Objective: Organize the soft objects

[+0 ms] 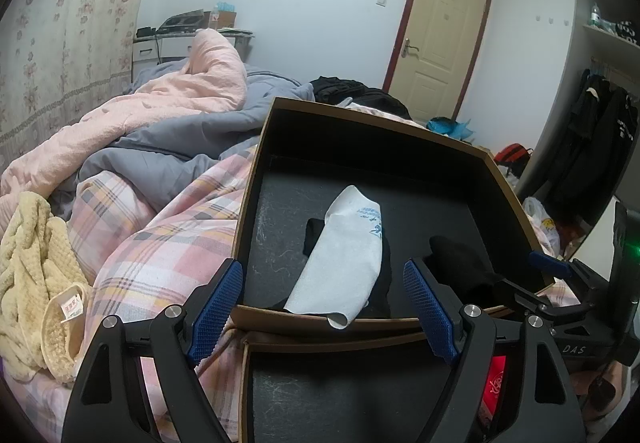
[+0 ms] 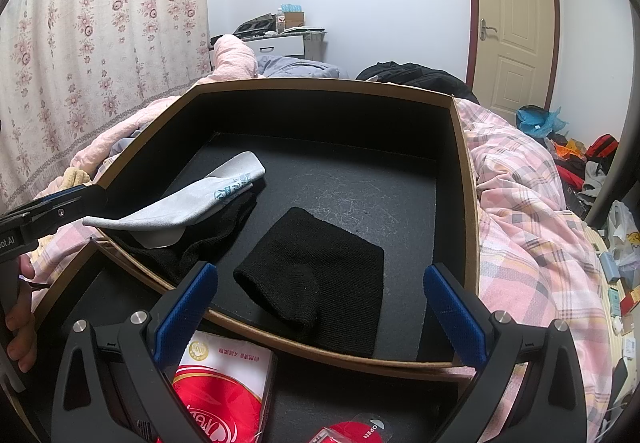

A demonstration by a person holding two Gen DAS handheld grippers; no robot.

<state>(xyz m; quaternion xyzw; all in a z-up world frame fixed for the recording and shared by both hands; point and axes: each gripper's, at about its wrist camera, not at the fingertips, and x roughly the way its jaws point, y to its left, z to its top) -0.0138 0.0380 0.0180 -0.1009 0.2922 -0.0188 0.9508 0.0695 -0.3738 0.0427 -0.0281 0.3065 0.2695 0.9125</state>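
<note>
Three soft pieces already lay in the black-lined cardboard box point(image 2: 466, 179); both grippers point(image 1: 322, 305) point(image 2: 320, 313) gaped wide, empty, a beige knitted garment point(image 1: 36, 243) left outside

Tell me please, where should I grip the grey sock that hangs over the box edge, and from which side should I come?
Grip the grey sock at its cuff end, which lies over the near rim of the box and sticks out free. Come from the near side with the left tool, which is open right there. The raised end gives room for a finger beneath, probably without catching the black sock below.
</note>
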